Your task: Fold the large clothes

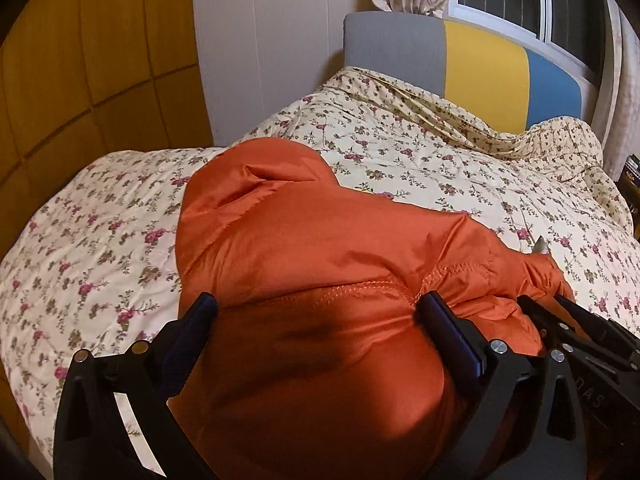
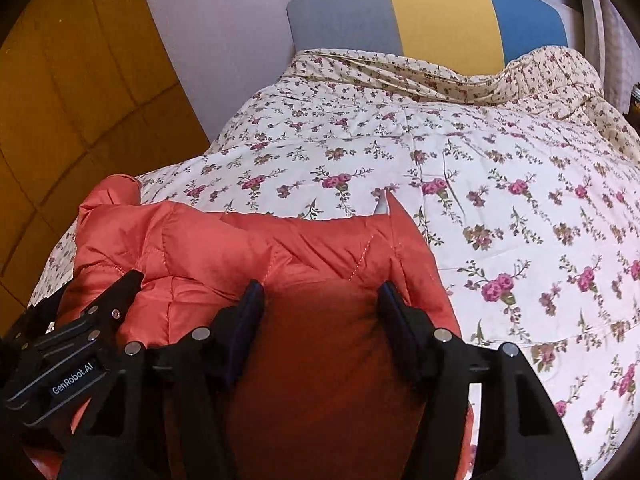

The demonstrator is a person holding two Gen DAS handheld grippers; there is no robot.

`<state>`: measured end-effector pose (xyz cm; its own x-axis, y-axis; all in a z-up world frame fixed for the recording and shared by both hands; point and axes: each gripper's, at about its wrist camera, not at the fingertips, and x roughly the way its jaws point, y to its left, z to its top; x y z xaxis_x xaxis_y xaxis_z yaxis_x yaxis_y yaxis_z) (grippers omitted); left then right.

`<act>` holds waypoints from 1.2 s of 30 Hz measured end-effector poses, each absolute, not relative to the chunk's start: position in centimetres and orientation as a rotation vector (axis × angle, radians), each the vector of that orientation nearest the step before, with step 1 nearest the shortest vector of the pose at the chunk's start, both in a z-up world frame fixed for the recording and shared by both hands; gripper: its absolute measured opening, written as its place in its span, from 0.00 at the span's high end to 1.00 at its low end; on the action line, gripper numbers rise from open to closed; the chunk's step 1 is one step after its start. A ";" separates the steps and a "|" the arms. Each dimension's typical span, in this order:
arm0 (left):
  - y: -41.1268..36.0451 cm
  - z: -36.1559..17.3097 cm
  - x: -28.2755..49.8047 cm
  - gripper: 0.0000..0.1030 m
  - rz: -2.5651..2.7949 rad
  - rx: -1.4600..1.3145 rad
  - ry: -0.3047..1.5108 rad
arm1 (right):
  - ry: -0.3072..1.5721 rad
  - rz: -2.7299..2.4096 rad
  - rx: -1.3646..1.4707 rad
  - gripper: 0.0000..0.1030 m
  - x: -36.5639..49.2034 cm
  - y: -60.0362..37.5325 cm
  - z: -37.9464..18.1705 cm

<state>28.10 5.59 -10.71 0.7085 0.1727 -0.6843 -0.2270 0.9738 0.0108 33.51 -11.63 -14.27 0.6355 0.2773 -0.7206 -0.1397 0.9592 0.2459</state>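
- Orange puffer jacket (image 1: 320,260) bulges right up between my left gripper (image 1: 316,312) fingers; both blue pads are spread wide with padded fabric swelling into the gap, so I read it as open and pressing down, not pinching.
- Same story in the right wrist view: my right gripper (image 2: 320,294) stands spread over the jacket's near edge, jaws apart, nothing clamped that I can see.
- Both grippers sit side by side on the near edge, almost touching; the jacket stretches away from them over the floral quilt (image 1: 440,160) toward the headboard (image 1: 480,68), hood end (image 1: 256,176) off to the left.
- I judge the left gripper is nearer the hood lump, the right nearer the pointed flap (image 2: 396,212).
- Hidden: the jacket's near hem drops below both frames, the sleeves are tucked or buried, and I can't tell how many layers lie under the pads.
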 end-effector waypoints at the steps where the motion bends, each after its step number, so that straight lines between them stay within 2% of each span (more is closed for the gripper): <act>1: 5.6 -10.9 28.3 0.03 0.222 -0.078 0.755 | 0.853 0.239 0.174 0.41 33.8 -11.6 -14.6; 10: 4.9 -11.1 28.2 0.03 0.244 -0.043 0.749 | 0.828 0.228 0.172 0.40 33.1 -11.8 -14.7; 13: 4.5 -10.5 27.2 0.03 0.235 -0.022 0.733 | 0.805 0.227 0.180 0.35 31.7 -12.3 -14.2; 16: 4.3 -9.5 24.9 0.03 0.203 -0.038 0.704 | 0.764 0.220 0.156 0.20 29.0 -12.8 -13.0; 17: 4.3 -9.2 24.2 0.03 0.201 -0.045 0.695 | 0.755 0.209 0.143 0.11 28.1 -12.9 -12.7; 21: 4.4 -8.5 20.9 0.03 0.200 -0.097 0.656 | 0.739 0.227 0.172 0.12 24.8 -13.9 -11.8; 29: 3.6 -8.0 13.9 0.03 0.179 -0.116 0.635 | 0.734 0.236 0.139 0.03 18.2 -14.8 -10.0; 36: 3.3 -7.4 8.7 0.03 0.169 -0.121 0.645 | 0.732 0.258 0.124 0.02 13.1 -15.3 -8.8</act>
